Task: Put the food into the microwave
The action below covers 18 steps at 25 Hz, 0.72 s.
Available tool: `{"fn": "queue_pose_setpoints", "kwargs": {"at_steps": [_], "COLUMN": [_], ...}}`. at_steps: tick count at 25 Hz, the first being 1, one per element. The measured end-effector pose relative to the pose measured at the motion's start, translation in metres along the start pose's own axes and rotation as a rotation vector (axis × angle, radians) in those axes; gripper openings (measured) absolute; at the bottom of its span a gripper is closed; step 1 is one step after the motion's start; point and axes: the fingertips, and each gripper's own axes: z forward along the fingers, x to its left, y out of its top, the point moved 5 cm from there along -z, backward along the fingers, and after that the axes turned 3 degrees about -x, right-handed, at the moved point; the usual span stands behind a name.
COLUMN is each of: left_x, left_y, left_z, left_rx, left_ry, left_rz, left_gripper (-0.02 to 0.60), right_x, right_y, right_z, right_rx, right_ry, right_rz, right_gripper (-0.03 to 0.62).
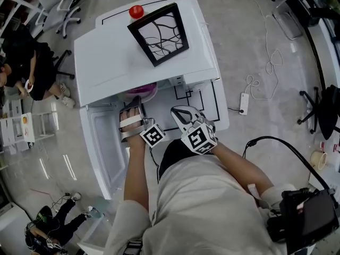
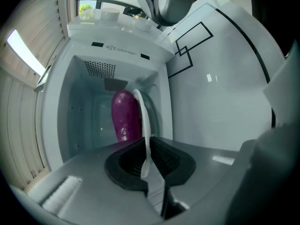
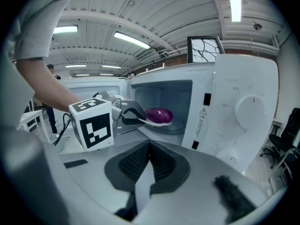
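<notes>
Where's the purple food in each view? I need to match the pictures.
Head view: food left of centre, peeking out under the microwave top's front edge.
Left gripper view: food centre, inside the cavity, behind the plate rim.
Right gripper view: food centre, on the plate in the opening.
Shared landmark: the microwave's open cavity.

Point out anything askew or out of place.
A black frame lies flat on the microwave, turned askew to its edges, with a red ball by its corner. Nothing is spilled: the food sits on the plate in the left gripper.
</notes>
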Motion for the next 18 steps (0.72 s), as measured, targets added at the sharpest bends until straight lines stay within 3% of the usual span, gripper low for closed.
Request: {"fn": "queue_pose_setpoints", "kwargs": {"at_steps": [9,12,18], "left_x": [0.003,0.006,0.017], "left_y": [-0.008,-0.005,-0.002], "left_z": [0.037,0.048,0.069], "left_rx": [0.006,-0.017,-0.030], "left_ry": [-0.008,-0.021,-0.007], "left_rz": [0.071,0.058,0.134], "left_gripper": [0.041,0.041,0.041], "right_x": [-0.008,-0.009,-0.016], "right_y": [-0.004,-0.003,-0.002], "right_z": [0.004,0.005,0.005], "right_rx": [0.023,0.023,0.034], "right_ry": [-0.057,-0.073,-0.101], "right_rz": [0.017,0.019,0.015], "right_gripper": [0.011,0.011,0.011]}}
